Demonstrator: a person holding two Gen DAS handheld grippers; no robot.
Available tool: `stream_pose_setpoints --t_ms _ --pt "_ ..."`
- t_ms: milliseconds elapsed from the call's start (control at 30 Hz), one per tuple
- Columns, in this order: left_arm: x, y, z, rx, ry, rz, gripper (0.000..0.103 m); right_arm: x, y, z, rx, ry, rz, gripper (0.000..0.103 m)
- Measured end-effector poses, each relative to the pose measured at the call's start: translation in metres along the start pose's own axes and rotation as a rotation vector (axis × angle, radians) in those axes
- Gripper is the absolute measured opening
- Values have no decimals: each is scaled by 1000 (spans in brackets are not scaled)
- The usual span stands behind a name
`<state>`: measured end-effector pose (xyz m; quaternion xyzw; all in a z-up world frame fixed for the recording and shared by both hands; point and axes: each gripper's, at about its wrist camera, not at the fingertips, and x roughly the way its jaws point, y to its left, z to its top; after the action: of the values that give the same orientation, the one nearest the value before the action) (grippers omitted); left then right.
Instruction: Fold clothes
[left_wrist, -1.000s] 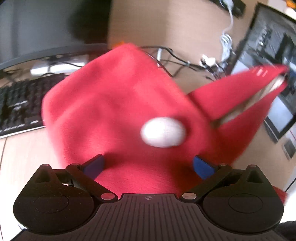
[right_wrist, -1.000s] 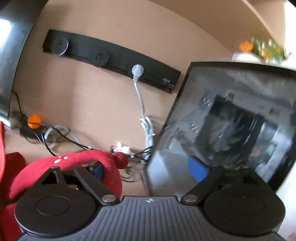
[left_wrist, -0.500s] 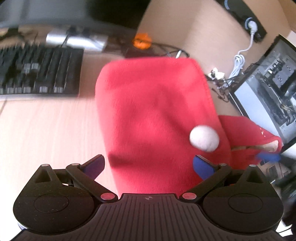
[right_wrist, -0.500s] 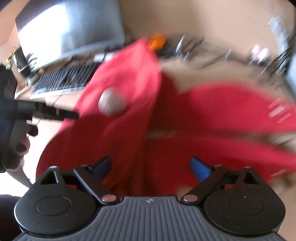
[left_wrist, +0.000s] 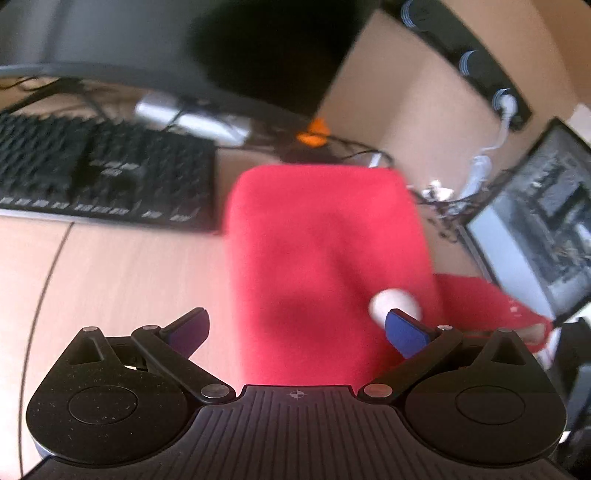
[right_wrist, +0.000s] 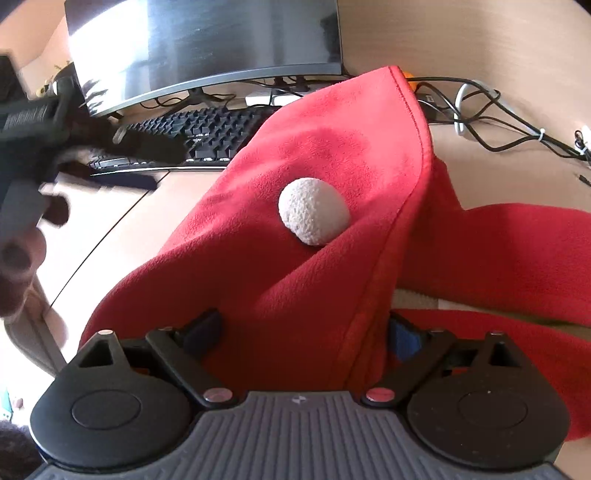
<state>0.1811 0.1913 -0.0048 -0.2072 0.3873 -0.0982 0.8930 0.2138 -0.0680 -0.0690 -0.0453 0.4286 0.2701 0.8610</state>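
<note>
Between the spread fingers of the right hand-held gripper (right_wrist: 304, 334), both pads parted and gripping nothing, a red fleece garment (right_wrist: 332, 177) rises forward and away, its folded edge running from just inside the right finger up toward the far cables. A white pompom (right_wrist: 314, 216) sits on the cloth straight ahead of this gripper. To the right, a red sleeve (right_wrist: 517, 243) trails sideways across the wooden surface (right_wrist: 509, 173), lying crosswise to the main body of the garment. From the left hand-held gripper (left_wrist: 295, 328), also released with fingers wide apart, the same garment lies ahead and slightly right, long axis pointing away, with bare surface under the left finger and cloth near the right one. The view there is blurred. A black keyboard (right_wrist: 207, 129) and a monitor (right_wrist: 207, 44) stand beyond on the left. Judging by position, the right gripper is nearer the cloth's edge and the sleeve; whether the garment is mid-fold or partly folded already cannot be settled.
</note>
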Motion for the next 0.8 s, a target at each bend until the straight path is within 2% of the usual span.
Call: stream_pose_setpoints --t_ms 100,367,433,600,700,800 --pt "13 -22 20 93 -7 -63 103 -18 -5 -6 -20 -4 -21 97" --pt "102 -106 80 338 -45 -133 103 -50 -10 -38 -27 -1 -108 99" --pt "134 -116 87 323 12 -99 103 -58 -12 -46 -28 0 -129 99" --pt "194 -105 86 278 146 -38 103 -67 -14 -54 -25 -8 -140 100" --pt "205 -99 79 308 159 -9 103 -72 -15 -58 -23 -13 -146 101" --pt "200 -98 82 287 149 0 103 -82 -17 -58 -47 -33 -153 101"
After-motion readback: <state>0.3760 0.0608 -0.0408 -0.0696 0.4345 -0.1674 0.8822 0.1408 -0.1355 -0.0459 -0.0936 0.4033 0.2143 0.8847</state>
